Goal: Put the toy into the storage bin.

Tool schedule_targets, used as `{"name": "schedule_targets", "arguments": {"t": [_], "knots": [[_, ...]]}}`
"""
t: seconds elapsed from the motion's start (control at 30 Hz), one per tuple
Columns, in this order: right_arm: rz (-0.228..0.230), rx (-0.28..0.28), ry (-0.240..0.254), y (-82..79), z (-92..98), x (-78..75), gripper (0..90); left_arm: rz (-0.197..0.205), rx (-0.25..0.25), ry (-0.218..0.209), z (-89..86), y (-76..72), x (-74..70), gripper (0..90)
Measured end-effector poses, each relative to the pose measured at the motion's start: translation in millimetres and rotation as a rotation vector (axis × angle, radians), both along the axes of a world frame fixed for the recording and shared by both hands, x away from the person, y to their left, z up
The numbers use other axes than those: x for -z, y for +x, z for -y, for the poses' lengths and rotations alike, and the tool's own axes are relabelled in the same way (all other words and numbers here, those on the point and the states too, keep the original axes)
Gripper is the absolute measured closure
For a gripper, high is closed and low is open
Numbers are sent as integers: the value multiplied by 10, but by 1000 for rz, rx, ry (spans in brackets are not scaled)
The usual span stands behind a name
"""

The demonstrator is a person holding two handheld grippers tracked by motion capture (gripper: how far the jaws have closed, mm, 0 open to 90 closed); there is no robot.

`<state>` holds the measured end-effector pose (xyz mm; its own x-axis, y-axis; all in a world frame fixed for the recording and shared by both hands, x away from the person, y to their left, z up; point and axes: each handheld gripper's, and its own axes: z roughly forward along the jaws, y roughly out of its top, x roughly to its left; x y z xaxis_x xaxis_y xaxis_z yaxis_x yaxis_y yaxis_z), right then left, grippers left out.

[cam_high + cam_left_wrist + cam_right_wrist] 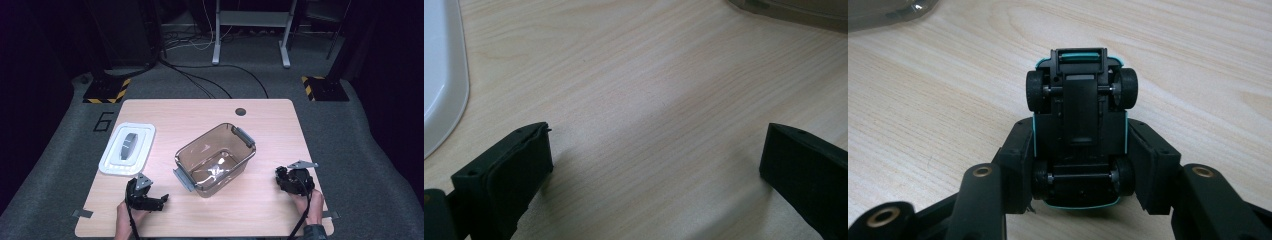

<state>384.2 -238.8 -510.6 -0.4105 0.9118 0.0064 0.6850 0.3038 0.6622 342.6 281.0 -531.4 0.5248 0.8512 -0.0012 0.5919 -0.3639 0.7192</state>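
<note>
Table [150, 112] – pale wood grain, rounded corners, small dark hole near the far edge. It stands on grey carpet; cables and striped black-yellow feet lie beyond it in a dim room.

White lid [127, 148] lies flat by the left edge. Clear brown bin [215, 159] sits mid-table, turned askew, grey latches at both ends.

Left gripper [161, 200] rests low near the front-left corner, hand behind it, pointing toward the bin; in the left gripper view its jaws stand wide apart over bare wood, nothing between them.

Right gripper [280, 176] sits near the front-right corner, hand [315, 207] gripping from the front edge. Its jaws are clamped on a toy car [1080, 132] – wheels up, black underside, teal body edge.

In the high view the car is too small to make out. The car's top is hidden.
</note>
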Motion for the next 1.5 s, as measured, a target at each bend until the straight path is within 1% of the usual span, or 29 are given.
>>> {"name": "schedule_targets", "arguments": {"t": [0.07, 0.13, 0.2, 0.3, 0.33, 0.37, 0.4, 0.43, 0.5, 0.57, 0.73, 0.83, 0.87, 0.93, 0.97, 1.0, 1.03, 1.1, 1.17, 1.23, 1.3, 1.5], "knots": [[-5, -1, -2, -6, -12, -8, 502, 0, 0, 0, 0, 0, 0, 3], [6, -8, -5, -4, -14, -11, 504, 0, 0, 0, 0, 0, 0, 3], [6, -11, 3, -6, -16, -16, 505, 0, 0, 0, 0, 0, 0, 3], [-12, -13, -1, 2, -26, -9, 503, 0, 0, 0, 0, 0, 0, 3], [-9, -13, -1, 6, -23, -7, 501, 1, 0, 0, 1, -1, 0, 3], [-16, -8, 7, 8, -21, -8, 497, 0, 1, 1, 0, 0, 0, 3], [-22, -10, 10, 13, -16, -10, 489, 0, 0, 0, 0, 0, 0, 3], [-23, -17, 13, 21, -7, -12, 458, 1, 0, 0, 0, 0, 0, 3], [-44, -5, 21, 35, -13, -18, 396, 1, 0, 0, 1, -1, 0, 3], [-51, -4, 18, 49, -21, -25, 378, 1, 0, 0, 1, -1, 0, 3], [-52, -1, -8, 80, -57, -57, 398, 1, 0, 0, 1, -1, 0, 3], [-64, 12, -12, 100, -67, -55, 474, 1, 0, 0, 1, -1, 0, 3], [-58, 14, -13, 103, -67, -54, 492, 1, 0, 0, 1, -1, 0, 3], [-54, 11, -15, 99, -67, -59, 500, 1, 0, 1, 1, -1, 0, 3], [-52, 20, -16, 96, -73, -61, 503, 1, 0, 1, 1, -1, 0, 3], [-49, 10, -22, 98, -69, -63, 505, 1, 0, 0, 1, -1, 0, 3], [-50, 21, -23, 91, -81, -66, 506, 1, 0, 1, 1, -2, 0, 3], [-35, 12, -34, 88, -86, -71, 509, 1, 0, 1, 1, -2, 0, 3], [-25, 6, -33, 76, -96, -88, 510, 1, 0, 1, 1, -2, 0, 3], [-18, 12, -35, 74, -111, -105, 511, 1, 0, 0, 2, -2, 0, 3], [-19, -6, -47, 78, -106, -111, 512, 0, 5, 7, -3, -1, -2, 3], [-32, -2, -31, 80, -114, -121, 513, 1, 2, 3, 0, -2, -1, 3]]}}
